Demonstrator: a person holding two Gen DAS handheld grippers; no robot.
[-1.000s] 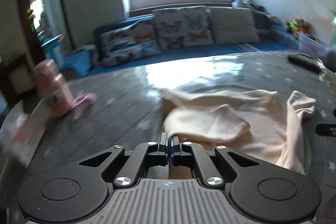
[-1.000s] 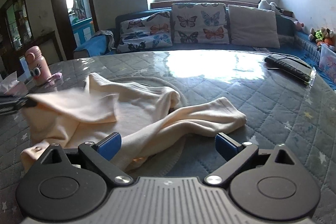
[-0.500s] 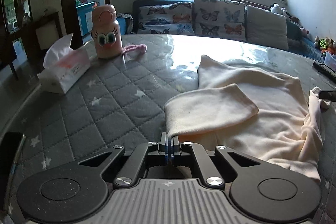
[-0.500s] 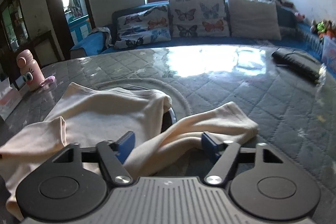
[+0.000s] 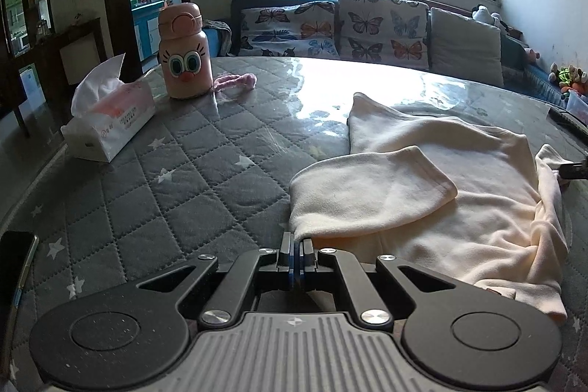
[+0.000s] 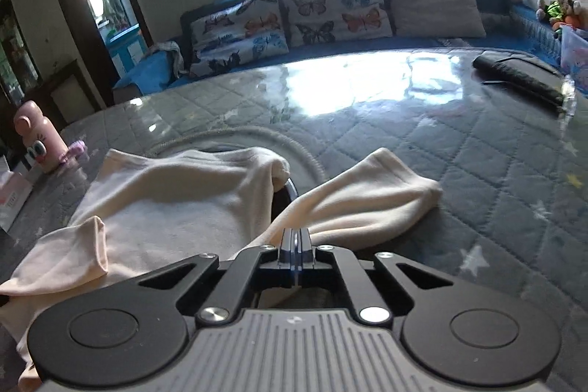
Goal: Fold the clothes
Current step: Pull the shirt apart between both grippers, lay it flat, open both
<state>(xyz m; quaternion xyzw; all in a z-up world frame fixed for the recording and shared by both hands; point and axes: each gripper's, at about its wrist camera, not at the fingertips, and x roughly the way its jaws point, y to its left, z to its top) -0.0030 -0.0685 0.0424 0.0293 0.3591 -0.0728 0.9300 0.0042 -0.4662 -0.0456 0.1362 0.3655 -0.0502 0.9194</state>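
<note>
Left claw (image 5: 296,258), right claw (image 6: 295,254) pinch rumpled cream garment (image 5: 459,193).

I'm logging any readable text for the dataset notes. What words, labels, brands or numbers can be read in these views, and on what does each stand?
No text can be quoted with confidence.
Tissue box: small dark print and a logo on its side, too small and blurred to read.
Pink bottle: only a cartoon face, no lettering.
Cream garment, left gripper, right gripper: no words visible.
</note>
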